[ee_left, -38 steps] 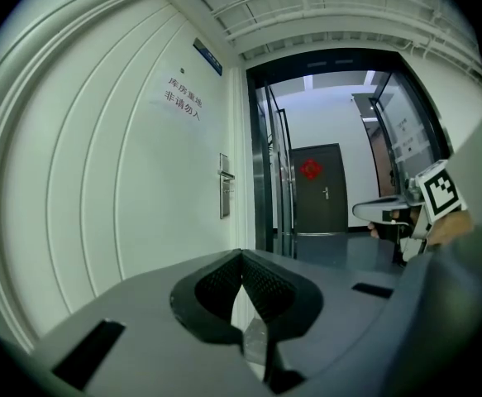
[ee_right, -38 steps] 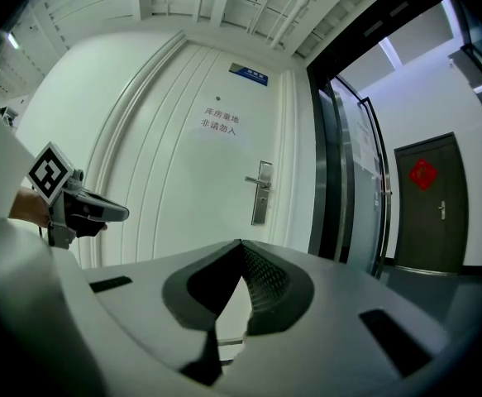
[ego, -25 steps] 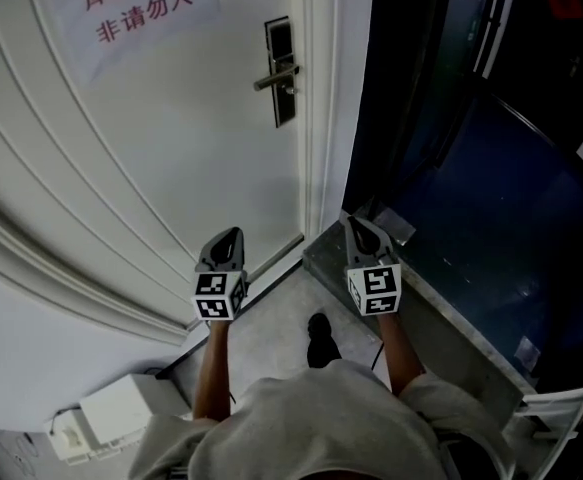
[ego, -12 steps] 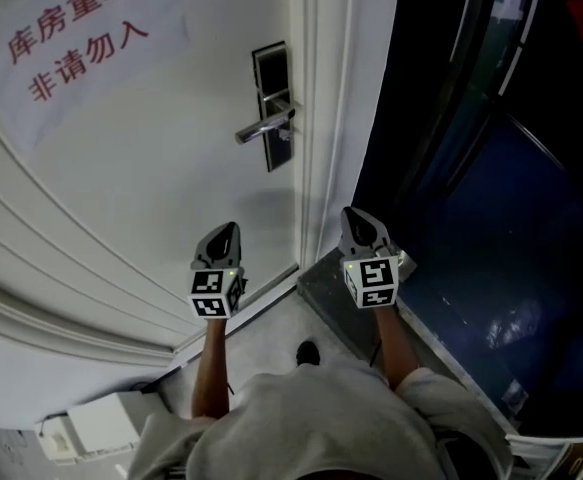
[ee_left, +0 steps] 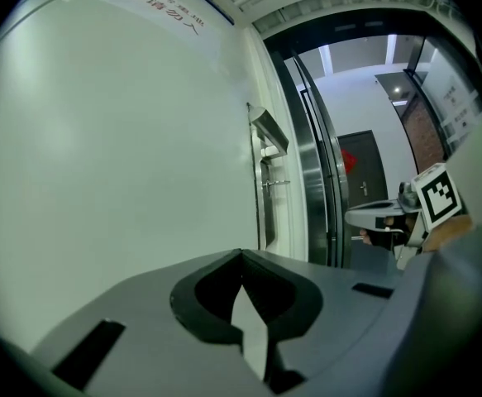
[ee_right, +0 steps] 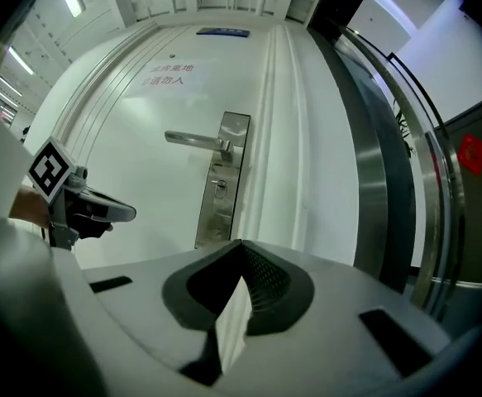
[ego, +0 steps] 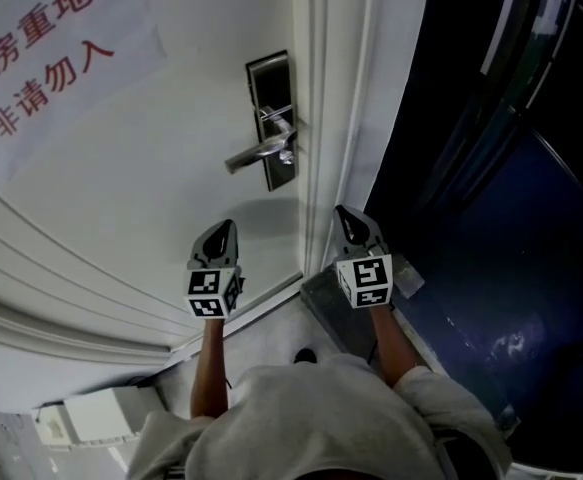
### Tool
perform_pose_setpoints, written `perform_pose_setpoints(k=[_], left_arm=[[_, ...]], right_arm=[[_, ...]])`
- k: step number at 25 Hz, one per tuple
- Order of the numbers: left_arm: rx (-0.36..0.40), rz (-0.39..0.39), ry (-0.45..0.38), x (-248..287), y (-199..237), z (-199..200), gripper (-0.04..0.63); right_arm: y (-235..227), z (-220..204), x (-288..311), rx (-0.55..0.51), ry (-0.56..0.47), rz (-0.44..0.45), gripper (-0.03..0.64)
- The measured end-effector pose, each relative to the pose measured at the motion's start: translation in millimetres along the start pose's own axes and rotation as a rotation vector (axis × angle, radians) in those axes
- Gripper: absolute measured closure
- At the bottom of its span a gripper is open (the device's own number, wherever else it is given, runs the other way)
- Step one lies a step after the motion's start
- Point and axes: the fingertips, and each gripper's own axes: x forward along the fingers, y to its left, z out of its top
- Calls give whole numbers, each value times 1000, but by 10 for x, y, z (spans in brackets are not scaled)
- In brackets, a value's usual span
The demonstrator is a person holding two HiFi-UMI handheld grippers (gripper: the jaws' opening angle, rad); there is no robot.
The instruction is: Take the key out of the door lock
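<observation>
A steel lock plate with a lever handle is on the white door. A small silvery key sticks out of the plate above the lever. In the right gripper view the plate and the key's spot lie straight ahead, well apart from the jaws. My left gripper hangs below the lever, shut and empty. My right gripper is level with it by the door frame, shut and empty too. Each gripper shows in the other's view: the right gripper and the left gripper.
A paper sign with red characters is taped on the door at upper left. A dark glass door fills the right side. A metal threshold lies under the right gripper. A white box sits on the floor at lower left.
The head view has swung, so the lock plate and lever now sit lower and nearer the grippers. Both grippers stay shut and side by side below the lock.
</observation>
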Motion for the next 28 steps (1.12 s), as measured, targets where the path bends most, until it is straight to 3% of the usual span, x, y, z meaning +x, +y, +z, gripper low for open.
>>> perform_pose_setpoints(k=[12, 28], left_arm=[[5, 13, 3, -44, 144, -6, 578], [10, 76, -19, -503, 708, 53, 578]], right_arm=[[89, -80, 122, -13, 19, 22, 594], [450, 599, 493, -257, -84, 65, 594]])
